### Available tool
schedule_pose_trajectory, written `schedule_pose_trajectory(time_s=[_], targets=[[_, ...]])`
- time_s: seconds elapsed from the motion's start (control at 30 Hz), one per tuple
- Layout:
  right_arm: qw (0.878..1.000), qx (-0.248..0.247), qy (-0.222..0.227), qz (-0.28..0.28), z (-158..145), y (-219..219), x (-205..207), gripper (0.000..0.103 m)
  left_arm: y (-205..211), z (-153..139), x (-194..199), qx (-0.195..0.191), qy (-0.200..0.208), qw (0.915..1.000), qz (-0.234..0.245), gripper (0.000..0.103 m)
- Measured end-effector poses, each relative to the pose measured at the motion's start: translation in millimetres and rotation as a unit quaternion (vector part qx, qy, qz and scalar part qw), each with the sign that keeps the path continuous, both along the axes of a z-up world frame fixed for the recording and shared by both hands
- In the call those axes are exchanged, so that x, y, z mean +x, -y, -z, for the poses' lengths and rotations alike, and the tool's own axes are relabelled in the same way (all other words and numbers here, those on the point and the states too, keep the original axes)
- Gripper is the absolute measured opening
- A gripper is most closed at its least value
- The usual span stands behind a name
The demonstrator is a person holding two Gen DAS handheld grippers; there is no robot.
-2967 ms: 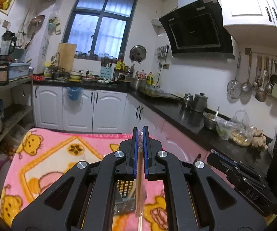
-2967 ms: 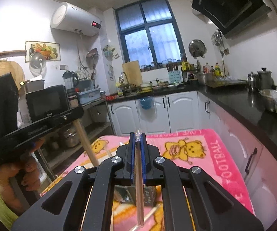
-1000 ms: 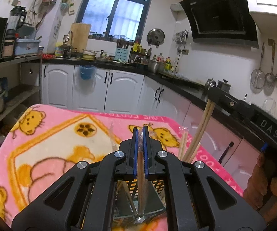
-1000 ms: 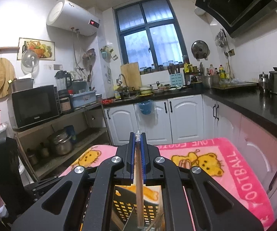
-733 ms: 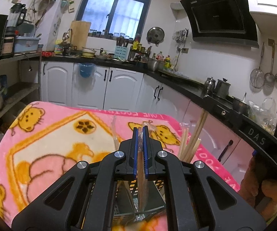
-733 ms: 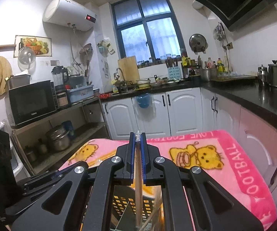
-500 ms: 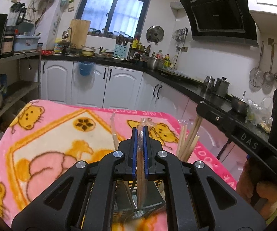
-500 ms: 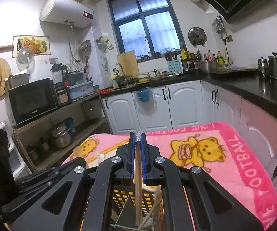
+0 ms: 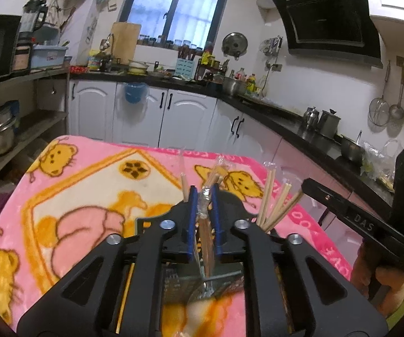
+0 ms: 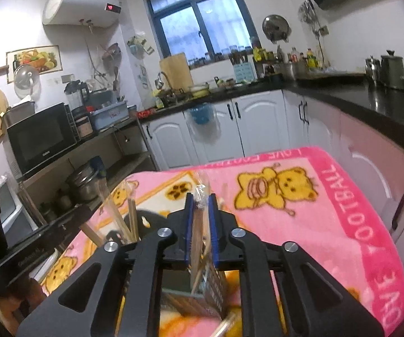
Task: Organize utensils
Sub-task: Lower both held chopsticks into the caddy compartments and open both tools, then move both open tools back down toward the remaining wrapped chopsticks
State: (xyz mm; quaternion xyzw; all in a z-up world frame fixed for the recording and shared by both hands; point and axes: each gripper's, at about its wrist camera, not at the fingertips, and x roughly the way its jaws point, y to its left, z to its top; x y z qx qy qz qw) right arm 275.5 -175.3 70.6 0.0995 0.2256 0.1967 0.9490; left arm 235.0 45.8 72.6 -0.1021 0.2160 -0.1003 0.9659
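Looking down along both grippers, we've got each one parked right over the metal mesh holder (image 9: 199,286) that sits on the pink bear blanket (image 9: 95,185), toward its near edge. Our left gripper (image 9: 203,213) has its blue-padded jaws a little apart, with a plastic-wrapped pair of chopsticks (image 9: 205,233) standing between them and its lower end down inside the holder; we honestly can't tell whether the pads are pinching it or just flanking it. Same story on our right gripper (image 10: 201,219): jaws narrow, a wrapped pair (image 10: 197,224) upright in the gap, tip reaching into the holder (image 10: 190,295), grip unclear. Just to the right of the left gripper, a bunch of bare wooden chopsticks (image 9: 275,207) fans out of the holder, leaning toward the blanket's right edge. From the right wrist view the same kind of bundle (image 10: 123,219) shows up on the left side, some sticks wrapped in clear plastic. The other gripper's black body pokes in at the side of each view. Behind the blanket are white cabinets (image 10: 230,129) under a black counter (image 10: 370,98).
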Motion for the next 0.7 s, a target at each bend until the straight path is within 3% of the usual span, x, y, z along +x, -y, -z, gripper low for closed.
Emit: schedule_pose_trajectory(time_s=[0.13, 0.2, 0.27, 0.5, 0.63, 0.7], targets=[[1.000, -0.011, -0.004, -0.006, 0, 3, -11, 0.020, -2, -2, -9, 0.000, -0.002, 1.0000, -0.006, 0.018], [1.000, -0.018, -0.004, -0.007, -2, 4, -18, 0.028, -2, -2, -14, -0.001, -0.004, 1.0000, -0.006, 0.023], [1.000, -0.021, -0.005, -0.007, -3, 6, -22, 0.030, -1, -2, -16, 0.002, -0.008, 0.9999, -0.008, 0.030], [0.999, -0.037, -0.013, -0.015, 3, 7, -41, 0.043, -4, -3, -29, 0.002, -0.010, 0.9998, -0.019, 0.033], [0.999, -0.043, -0.019, -0.017, 9, 9, -50, 0.044, -4, -2, -36, -0.001, -0.013, 0.9997, -0.021, 0.034], [0.999, -0.044, -0.022, -0.016, 12, 11, -55, 0.044, -5, -1, -41, -0.005, -0.014, 0.9997, -0.021, 0.053]])
